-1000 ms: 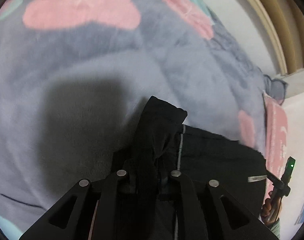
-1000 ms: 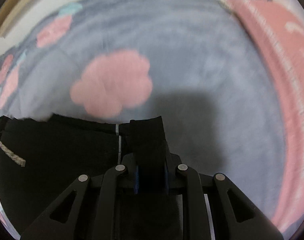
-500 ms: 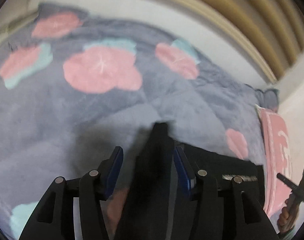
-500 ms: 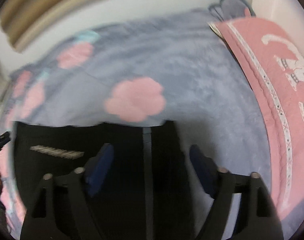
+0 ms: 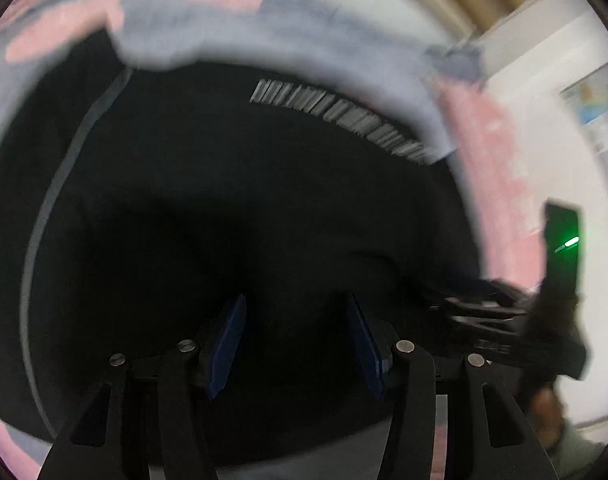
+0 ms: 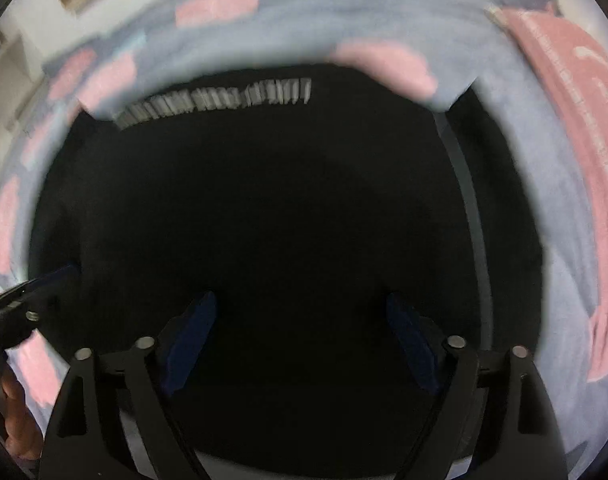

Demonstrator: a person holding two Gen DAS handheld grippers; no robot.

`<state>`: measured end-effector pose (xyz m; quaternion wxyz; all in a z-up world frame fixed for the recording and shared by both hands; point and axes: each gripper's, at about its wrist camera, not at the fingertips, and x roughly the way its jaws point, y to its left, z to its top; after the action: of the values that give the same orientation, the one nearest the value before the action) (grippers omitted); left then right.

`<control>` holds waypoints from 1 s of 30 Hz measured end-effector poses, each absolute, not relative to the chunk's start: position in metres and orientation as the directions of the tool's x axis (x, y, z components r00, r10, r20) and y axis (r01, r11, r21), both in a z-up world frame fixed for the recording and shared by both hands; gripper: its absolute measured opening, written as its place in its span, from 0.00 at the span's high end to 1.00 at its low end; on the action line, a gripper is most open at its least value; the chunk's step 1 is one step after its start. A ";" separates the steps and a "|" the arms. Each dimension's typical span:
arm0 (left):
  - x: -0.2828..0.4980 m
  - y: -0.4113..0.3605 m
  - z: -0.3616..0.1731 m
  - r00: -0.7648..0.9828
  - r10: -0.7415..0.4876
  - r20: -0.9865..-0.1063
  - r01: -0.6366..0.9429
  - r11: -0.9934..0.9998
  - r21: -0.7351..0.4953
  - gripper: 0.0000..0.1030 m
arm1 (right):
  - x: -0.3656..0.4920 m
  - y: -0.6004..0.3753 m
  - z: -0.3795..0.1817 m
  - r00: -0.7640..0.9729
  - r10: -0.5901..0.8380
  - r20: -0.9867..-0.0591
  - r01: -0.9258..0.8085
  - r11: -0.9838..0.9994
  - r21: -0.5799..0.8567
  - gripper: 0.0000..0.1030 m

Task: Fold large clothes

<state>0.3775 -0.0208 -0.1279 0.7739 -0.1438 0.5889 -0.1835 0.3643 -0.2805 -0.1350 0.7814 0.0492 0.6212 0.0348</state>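
Black garment [image 5: 232,208] lies soft, limp and light on the blanket [image 6: 516,152]; take it by an edge near its grey stripe [image 6: 470,208]. Left tool [image 5: 296,344] open and empty, right tool [image 6: 300,344] opening, nothing pinched.

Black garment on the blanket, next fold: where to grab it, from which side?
Judging from both wrist views, take the black garment at its far edge, by the corners either side of the grey label strip. Come from above; it lies flat on the blanket and that edge shows free. Left tool is open; the right tool is opening, nothing gripped.
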 end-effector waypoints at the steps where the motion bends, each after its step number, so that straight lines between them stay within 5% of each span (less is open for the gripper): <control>1: 0.382 -0.022 -0.143 0.225 -0.443 -0.868 0.092 0.897 -0.433 0.48 | 0.366 -0.278 -0.143 0.220 0.101 -0.970 0.009 0.994 0.105 0.07; 7: 0.391 -0.028 -0.134 0.221 -0.405 -0.887 0.093 0.914 -0.395 0.48 | 0.370 -0.275 -0.136 0.236 0.076 -0.969 0.017 0.996 0.082 0.03; 14: 0.409 -0.013 -0.067 0.376 -0.457 -0.806 0.126 0.887 -0.444 0.48 | 0.401 -0.282 -0.080 0.383 0.147 -0.912 -0.026 0.989 0.148 0.05; 16: 0.426 -0.009 -0.076 0.369 -0.436 -0.821 0.090 0.896 -0.436 0.48 | 0.421 -0.282 -0.090 0.367 0.136 -0.920 0.001 0.989 0.146 0.07; 18: 0.444 -0.002 -0.102 0.318 -0.401 -0.859 0.047 0.911 -0.409 0.48 | 0.438 -0.282 -0.111 0.333 0.131 -0.934 0.002 0.990 0.139 0.24; 22: 0.467 -0.009 -0.138 0.250 -0.362 -0.898 0.010 0.928 -0.372 0.48 | 0.452 -0.274 -0.140 0.306 0.100 -0.947 -0.011 0.995 0.101 0.21; 30: 0.447 0.001 -0.109 0.284 -0.389 -0.876 0.090 0.921 -0.380 0.48 | 0.430 -0.287 -0.110 0.331 0.156 -0.931 -0.035 0.988 0.153 0.18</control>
<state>0.4473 0.0006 -0.1088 0.7907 -0.1293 0.5788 -0.1516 0.4300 -0.2875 -0.1105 0.8141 0.0526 0.5753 0.0586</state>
